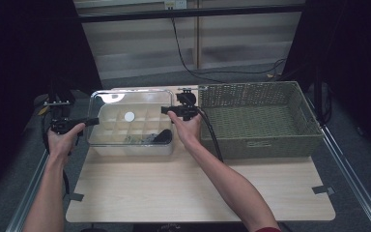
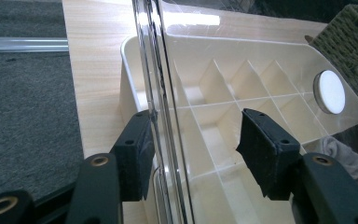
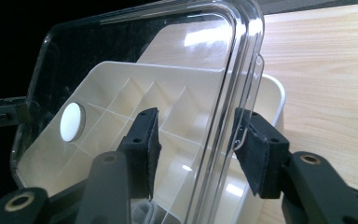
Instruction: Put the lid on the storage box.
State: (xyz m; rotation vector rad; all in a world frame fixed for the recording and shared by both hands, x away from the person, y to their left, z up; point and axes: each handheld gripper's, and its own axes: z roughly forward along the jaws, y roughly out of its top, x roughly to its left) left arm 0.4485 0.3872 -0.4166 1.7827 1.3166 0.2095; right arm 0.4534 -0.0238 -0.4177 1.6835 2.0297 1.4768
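Oddly, no brand, label or readable writing turns up anywhere; the woven basket [image 1: 261, 121] bears a small pale tag on its front wall, too small to read. Between the two grippers sits the cream compartmented organizer box [image 1: 130, 130], its clear plastic lid [image 1: 125, 104] over it with a round white disc [image 1: 129, 116] at the lid's middle. One cell just ahead of the right gripper [image 1: 166, 110] holds dark and grey rolled fabric items [image 1: 157, 137]; the other cells look bare.

The left gripper [image 2: 193, 142] has its jaws spread astride the lid's rim, one pad outside touching or nearly touching it, the other well clear inside. The right gripper's jaws likewise stand apart with the rim running between them, neither pad pressing. The basket lies just behind the right gripper, empty.
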